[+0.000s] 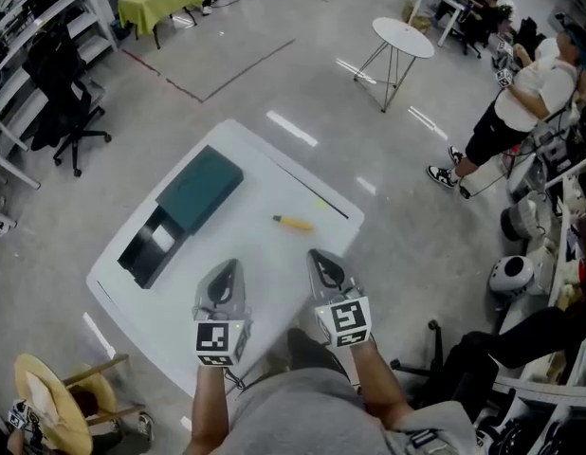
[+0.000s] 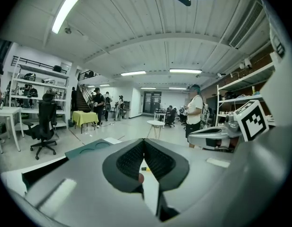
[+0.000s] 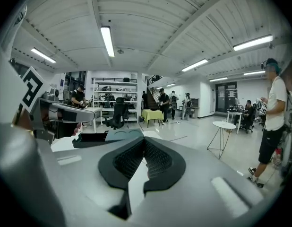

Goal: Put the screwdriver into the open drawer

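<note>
Big open workshop room with a shiny grey floor, and a white surface [image 1: 265,164] sits in the middle of it. On it is a dark teal drawer box [image 1: 200,190], with its open drawer [image 1: 146,249] pulled out toward the near left corner. The yellow-handled screwdriver [image 1: 294,223] lies flat on the surface to the right of the box, well apart from it, with nothing touching it.

The left claw [image 1: 230,265] and right claw [image 1: 318,256] hover side by side over the near edge. Both are pinched together at the tips and carry nothing.

The head view gives the whole layout. The left gripper view only catches a sliver of the screwdriver's yellow through the slot under its tips. The right gripper view shows the drawer box off to its left instead, plus a person [image 3: 273,122] standing by a round white table [image 3: 224,125].
</note>
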Available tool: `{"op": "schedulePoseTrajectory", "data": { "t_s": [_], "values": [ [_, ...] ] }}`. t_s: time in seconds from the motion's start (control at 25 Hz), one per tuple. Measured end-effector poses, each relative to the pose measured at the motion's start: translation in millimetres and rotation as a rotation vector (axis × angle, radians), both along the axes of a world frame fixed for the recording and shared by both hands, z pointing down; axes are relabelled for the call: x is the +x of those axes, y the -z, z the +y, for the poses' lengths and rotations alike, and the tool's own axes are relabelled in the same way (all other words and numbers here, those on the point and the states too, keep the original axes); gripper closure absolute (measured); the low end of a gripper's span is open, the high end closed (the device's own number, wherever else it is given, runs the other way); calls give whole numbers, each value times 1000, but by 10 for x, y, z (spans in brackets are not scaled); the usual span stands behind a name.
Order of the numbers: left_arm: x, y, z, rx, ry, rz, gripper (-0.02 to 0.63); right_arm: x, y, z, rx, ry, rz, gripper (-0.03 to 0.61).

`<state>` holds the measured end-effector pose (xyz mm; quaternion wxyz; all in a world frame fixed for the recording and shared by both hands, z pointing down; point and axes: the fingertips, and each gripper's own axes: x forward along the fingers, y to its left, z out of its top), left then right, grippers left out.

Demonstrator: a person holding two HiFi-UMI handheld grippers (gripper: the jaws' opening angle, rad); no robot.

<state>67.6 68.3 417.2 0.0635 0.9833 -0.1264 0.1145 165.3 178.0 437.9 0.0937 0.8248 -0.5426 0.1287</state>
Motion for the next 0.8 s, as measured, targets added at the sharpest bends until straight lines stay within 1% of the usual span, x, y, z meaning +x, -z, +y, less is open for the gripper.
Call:
{"op": "schedulePoseTrajectory", "data": {
  "t_s": [0.2, 0.36, 0.6, 0.8],
  "values": [
    [223, -294, -134, -41, 38, -46, 601, 257, -268, -194, -50, 49, -39, 575],
    [361, -508, -214, -55, 66, -76, 601, 396, -530, -326, -102, 98, -59, 575],
    [467, -859, -315, -89, 110, -120, 603, 532, -868, -512, -165, 168, -89, 575],
    [466, -1181, -384, -137, 153, -154, 601, 558, -1194, -641, -229, 229, -106, 575]
  ]
}}
